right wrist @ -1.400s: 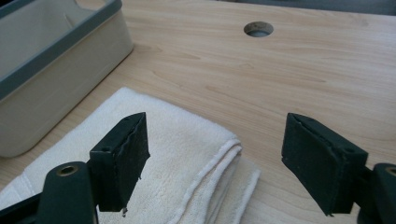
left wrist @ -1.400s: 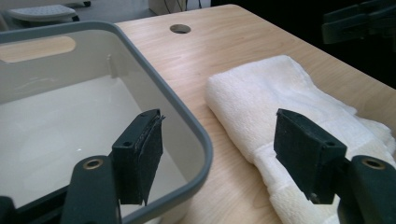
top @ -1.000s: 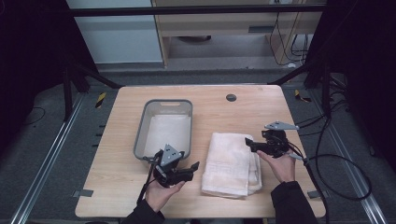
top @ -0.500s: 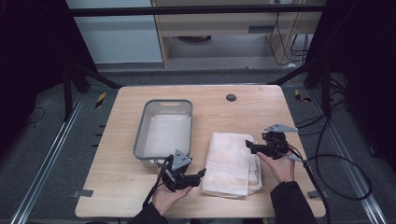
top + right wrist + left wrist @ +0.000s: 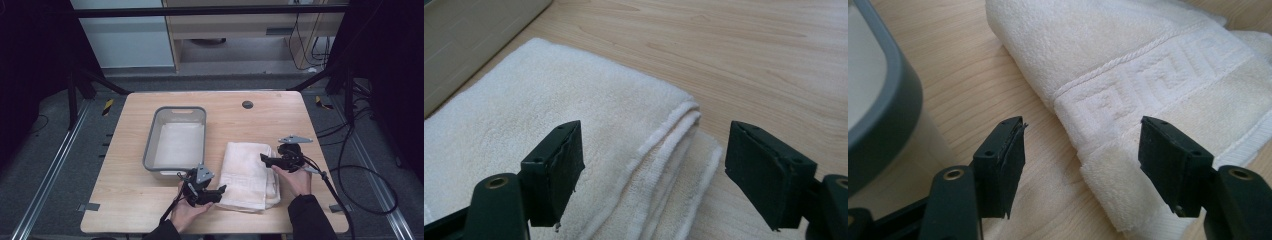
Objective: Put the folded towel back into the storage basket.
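Observation:
A folded white towel (image 5: 247, 175) lies on the wooden table (image 5: 260, 120), right of a grey basin (image 5: 150, 150). My left gripper (image 5: 219, 192) is low at the towel's near left corner, jaws open. In the left gripper view the gripper (image 5: 1082, 145) frames the towel's (image 5: 1158, 60) folded corner without touching it. My right gripper (image 5: 264, 159) stands open at the towel's right edge. In the right gripper view the gripper (image 5: 654, 135) straddles the layered edge of the towel (image 5: 549, 100); its jaws have just closed a little, pads clear of the cloth.
The basin's rim (image 5: 883, 100) is close on the left of the left gripper, and its wall (image 5: 474, 30) shows beyond the towel. A dark round hole (image 5: 247, 104) sits at the table's far middle. Cables trail off the right side.
My left gripper has sunk and moved right, toward the towel's near left corner. The right gripper has stayed at the towel's right edge.

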Action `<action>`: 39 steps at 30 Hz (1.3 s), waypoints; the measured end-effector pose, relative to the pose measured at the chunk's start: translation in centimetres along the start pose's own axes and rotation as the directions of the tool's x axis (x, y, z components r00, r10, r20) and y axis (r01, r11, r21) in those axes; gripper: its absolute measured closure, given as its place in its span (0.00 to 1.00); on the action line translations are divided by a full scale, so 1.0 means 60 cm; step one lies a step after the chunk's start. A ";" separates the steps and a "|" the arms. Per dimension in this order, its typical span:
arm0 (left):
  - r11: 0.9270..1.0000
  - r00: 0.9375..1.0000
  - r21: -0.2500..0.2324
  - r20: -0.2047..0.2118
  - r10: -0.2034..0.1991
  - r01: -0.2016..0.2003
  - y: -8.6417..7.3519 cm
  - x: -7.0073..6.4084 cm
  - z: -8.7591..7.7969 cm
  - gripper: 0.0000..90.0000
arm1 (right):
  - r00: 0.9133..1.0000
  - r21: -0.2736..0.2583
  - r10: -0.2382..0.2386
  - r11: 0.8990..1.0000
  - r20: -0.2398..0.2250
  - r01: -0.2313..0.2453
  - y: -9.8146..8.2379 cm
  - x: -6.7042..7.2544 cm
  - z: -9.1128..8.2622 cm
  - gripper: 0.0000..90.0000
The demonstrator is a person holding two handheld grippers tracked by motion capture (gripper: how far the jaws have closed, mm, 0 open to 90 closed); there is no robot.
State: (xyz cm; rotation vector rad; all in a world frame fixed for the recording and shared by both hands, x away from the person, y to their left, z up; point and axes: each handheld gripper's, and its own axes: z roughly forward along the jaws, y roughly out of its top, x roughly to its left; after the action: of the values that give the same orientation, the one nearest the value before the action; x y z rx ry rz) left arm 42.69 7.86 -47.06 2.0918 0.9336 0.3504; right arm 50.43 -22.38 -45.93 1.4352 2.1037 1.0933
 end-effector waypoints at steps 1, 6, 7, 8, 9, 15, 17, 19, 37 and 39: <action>1.000 1.000 0.003 0.003 -0.002 0.002 -0.001 0.000 0.004 0.38 | 1.000 -0.001 0.010 1.000 -0.001 -0.010 -0.002 -0.002 0.001 0.27; 1.000 1.000 0.019 0.006 -0.008 0.008 -0.007 0.001 0.021 0.37 | 1.000 0.022 0.022 1.000 -0.010 -0.022 -0.010 -0.006 0.008 0.27; 1.000 1.000 0.019 0.010 -0.012 0.011 -0.007 0.002 0.022 0.36 | 1.000 0.034 0.014 0.999 -0.006 -0.014 -0.011 -0.006 0.012 0.27; 1.000 1.000 0.019 0.010 -0.012 0.011 -0.007 0.002 0.022 0.36 | 1.000 0.037 0.012 0.999 -0.006 -0.012 -0.012 -0.006 0.013 0.27; 1.000 1.000 0.018 0.016 -0.025 0.025 -0.009 0.003 0.025 0.36 | 1.000 0.045 0.013 0.999 -0.005 -0.012 -0.013 -0.005 0.016 0.26; 0.999 0.999 0.039 0.018 -0.032 0.031 -0.014 0.001 0.035 0.35 | 0.999 0.056 0.042 0.998 -0.023 -0.040 -0.023 -0.006 0.026 0.26; 0.999 0.999 0.041 0.020 -0.031 0.030 -0.014 0.001 0.037 0.35 | 0.999 0.061 0.041 0.997 -0.020 -0.039 -0.025 -0.007 0.028 0.26; 0.998 0.999 0.049 0.024 -0.032 0.030 -0.015 0.002 0.039 0.35 | 0.999 0.066 0.039 0.997 -0.015 -0.038 -0.027 -0.006 0.032 0.27; 0.995 0.993 0.073 0.095 -0.071 0.065 -0.017 0.002 0.052 0.46 | 0.990 0.110 0.128 0.987 -0.063 -0.121 -0.039 -0.013 0.048 0.32; 0.995 0.991 0.080 0.110 -0.074 0.066 -0.017 0.003 0.053 0.49 | 0.987 0.113 0.139 0.985 -0.077 -0.130 -0.039 -0.012 0.048 0.38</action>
State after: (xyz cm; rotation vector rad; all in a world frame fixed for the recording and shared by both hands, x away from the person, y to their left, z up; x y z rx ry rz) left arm 43.96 6.61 -49.85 2.1180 0.9636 0.1607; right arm 51.20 -22.34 -49.63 1.6291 2.1809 1.1246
